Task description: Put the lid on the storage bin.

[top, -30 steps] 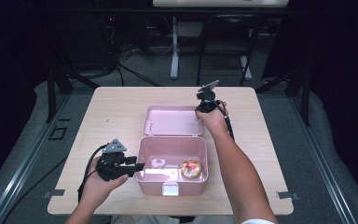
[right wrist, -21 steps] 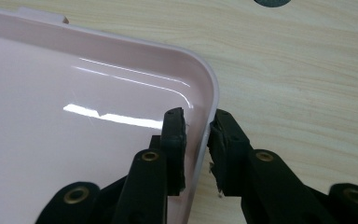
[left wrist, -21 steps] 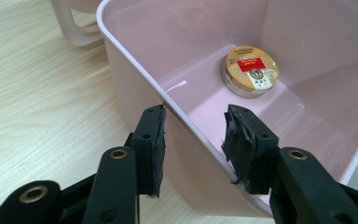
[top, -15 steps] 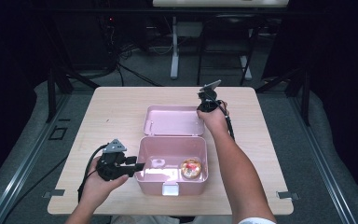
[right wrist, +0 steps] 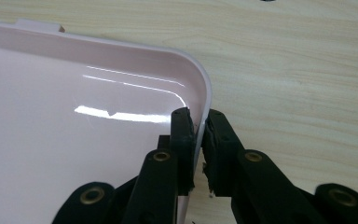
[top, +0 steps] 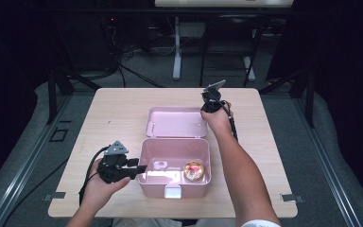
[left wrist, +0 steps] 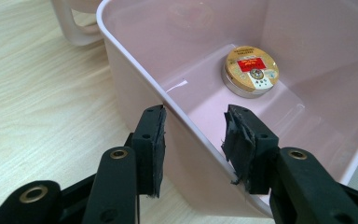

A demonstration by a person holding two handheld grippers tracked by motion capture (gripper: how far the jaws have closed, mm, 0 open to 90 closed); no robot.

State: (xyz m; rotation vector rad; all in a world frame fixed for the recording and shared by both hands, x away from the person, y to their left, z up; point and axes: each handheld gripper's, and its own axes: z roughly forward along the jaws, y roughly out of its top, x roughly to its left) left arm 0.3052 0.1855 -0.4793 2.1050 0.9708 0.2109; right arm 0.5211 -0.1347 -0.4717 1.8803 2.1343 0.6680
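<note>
Wooden table (top: 113, 118), pink lid (top: 176, 122) flat, long axis left-right, hinged behind box (top: 175, 163).

The right gripper (right wrist: 199, 122), held at the far right corner of the flat, glossy pink plastic lid (top: 176, 122) lying on the pale wooden table (top: 99, 118), has just been closing its two black jaws. The lid's raised rim sits between them, and in the right gripper view the dark pads (right wrist: 182, 140) now press that thin rim from inside and outside.
</note>
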